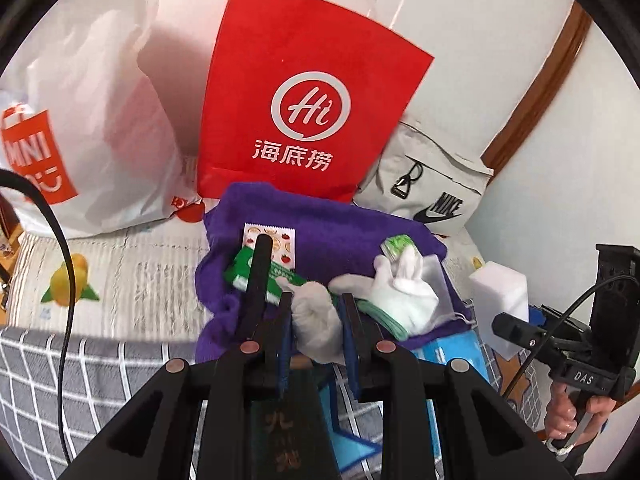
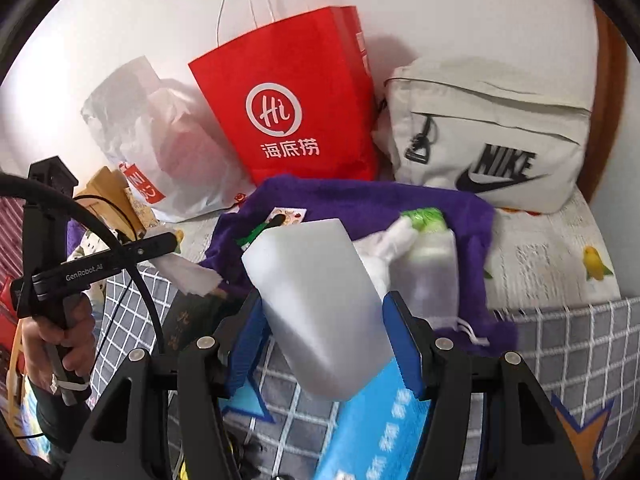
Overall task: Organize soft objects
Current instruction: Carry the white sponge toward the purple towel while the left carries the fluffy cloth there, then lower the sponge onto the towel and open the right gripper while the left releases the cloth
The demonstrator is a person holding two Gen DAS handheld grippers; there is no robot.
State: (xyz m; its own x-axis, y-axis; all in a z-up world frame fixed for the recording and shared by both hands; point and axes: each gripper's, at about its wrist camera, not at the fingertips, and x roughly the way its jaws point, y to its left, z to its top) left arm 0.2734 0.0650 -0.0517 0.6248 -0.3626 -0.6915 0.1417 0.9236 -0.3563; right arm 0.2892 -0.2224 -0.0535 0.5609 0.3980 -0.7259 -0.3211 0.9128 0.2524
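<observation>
My left gripper squeezes a soft white cloth just above the purple towel on the bed. My right gripper squeezes a white sponge block in front of the red bag

Cloth, paper and foam on the bed
Fuzzy purple towel, matt red paper bag, smooth white sponge, crinkly glossy plastic bag.
</observation>
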